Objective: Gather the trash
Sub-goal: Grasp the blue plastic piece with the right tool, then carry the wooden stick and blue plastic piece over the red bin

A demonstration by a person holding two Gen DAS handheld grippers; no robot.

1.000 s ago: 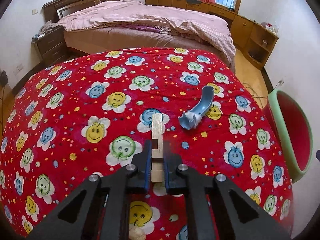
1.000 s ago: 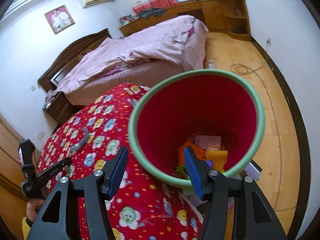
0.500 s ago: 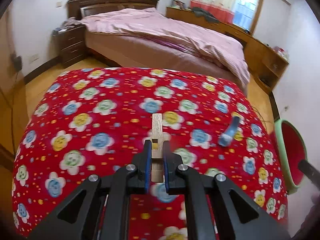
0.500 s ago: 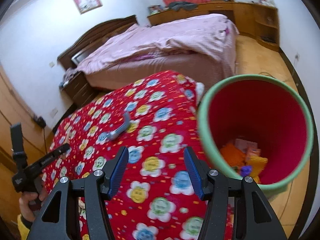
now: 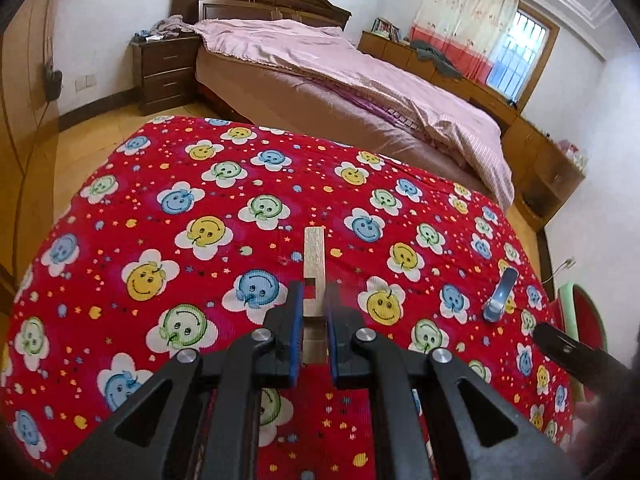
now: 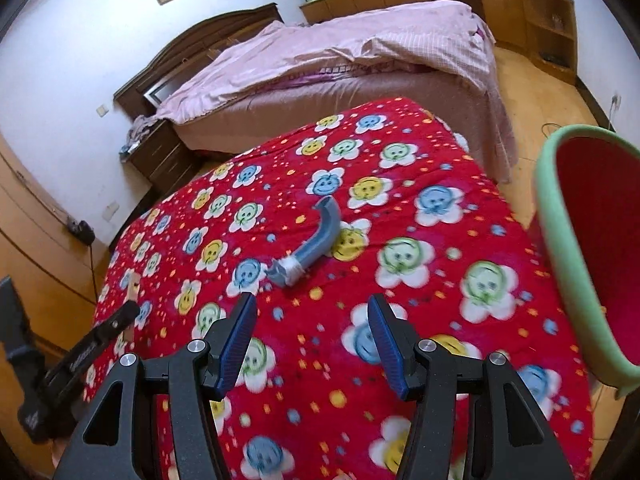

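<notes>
My left gripper (image 5: pixel 313 304) is shut on a light wooden strip (image 5: pixel 314 260) with a square hole, held above the red smiley-flower cloth (image 5: pixel 200 208). A curved blue-grey plastic piece (image 6: pixel 310 246) lies on the cloth; in the left wrist view it (image 5: pixel 498 294) sits far right. My right gripper (image 6: pixel 312 320) is open and empty, just short of the plastic piece. The red bin with a green rim (image 6: pixel 560 240) stands off the cloth's right edge. The left gripper (image 6: pixel 116 320) shows at the far left of the right wrist view.
A bed with a pink quilt (image 5: pixel 340 64) stands behind the cloth-covered surface. A dark nightstand (image 5: pixel 166 68) is at the back left. Wooden cabinets (image 5: pixel 552 160) line the right wall. The wood floor (image 6: pixel 536 80) lies around the bin.
My right gripper swung left from over the bin to face the blue-grey piece on the cloth. My left gripper drew back and higher, still holding the wooden strip.
</notes>
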